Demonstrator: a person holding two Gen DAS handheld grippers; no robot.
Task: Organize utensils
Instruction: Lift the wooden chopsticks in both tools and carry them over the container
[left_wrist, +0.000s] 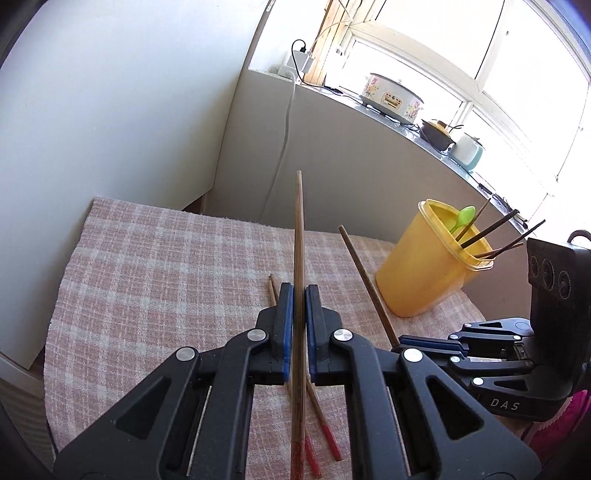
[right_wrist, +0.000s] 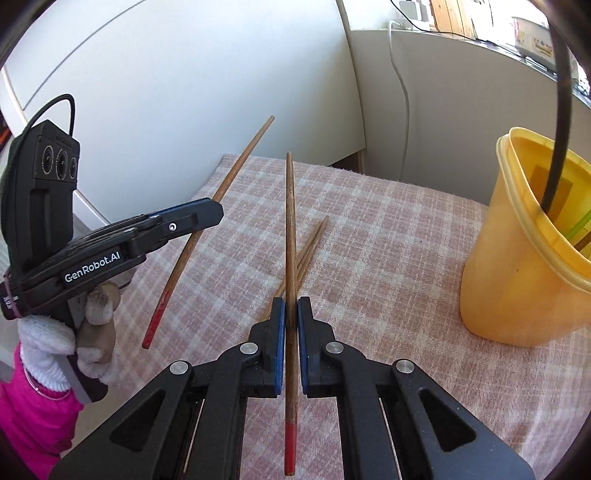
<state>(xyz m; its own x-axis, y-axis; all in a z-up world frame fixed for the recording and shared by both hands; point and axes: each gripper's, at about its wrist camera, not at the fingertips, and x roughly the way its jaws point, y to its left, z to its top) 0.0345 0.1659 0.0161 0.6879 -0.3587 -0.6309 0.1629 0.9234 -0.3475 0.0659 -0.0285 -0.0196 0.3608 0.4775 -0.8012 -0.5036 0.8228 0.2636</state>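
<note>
My left gripper (left_wrist: 299, 290) is shut on a wooden chopstick (left_wrist: 298, 236) with a red end, held above the checked cloth. It also shows in the right wrist view (right_wrist: 212, 212) with its chopstick (right_wrist: 236, 173). My right gripper (right_wrist: 291, 302) is shut on another red-ended chopstick (right_wrist: 290, 221); it shows in the left wrist view (left_wrist: 402, 341) with its chopstick (left_wrist: 364, 275). Two more red-ended chopsticks (left_wrist: 319, 413) lie on the cloth beneath the grippers, also in the right wrist view (right_wrist: 308, 251). A yellow plastic cup (left_wrist: 424, 269) holds several chopsticks and a green spoon (left_wrist: 461, 218); it stands to the right (right_wrist: 517, 258).
A pink checked cloth (left_wrist: 155, 280) covers the table, which meets a white wall on the left. A ledge behind holds a flowered cooker (left_wrist: 393, 96), a dark pot (left_wrist: 437, 133) and a pale kettle (left_wrist: 467, 149). A white cable (left_wrist: 284, 147) hangs down the wall.
</note>
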